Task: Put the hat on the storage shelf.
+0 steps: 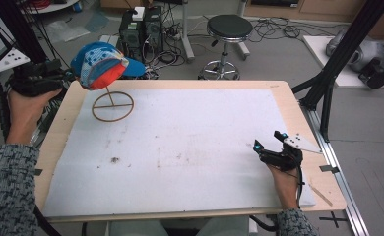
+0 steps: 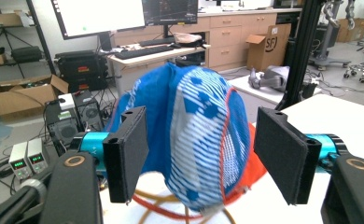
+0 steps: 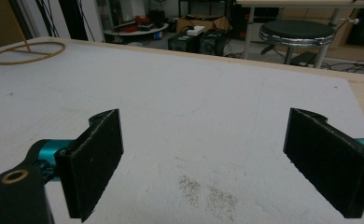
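a lab: monitors (image 2: 101, 16) on desks, computer towers (image 1: 141, 29), floor cables (image 1: 273, 27), cardboard boxes (image 2: 17, 95), a stool (image 1: 228, 29).

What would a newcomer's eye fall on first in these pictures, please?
The bright blue, white and orange cap perched on a thin wooden stand at the table's far left corner. The left gripper sits just short of it, jaws open either side of the cap without touching. The right gripper rests open over the bare white mat at the near right.
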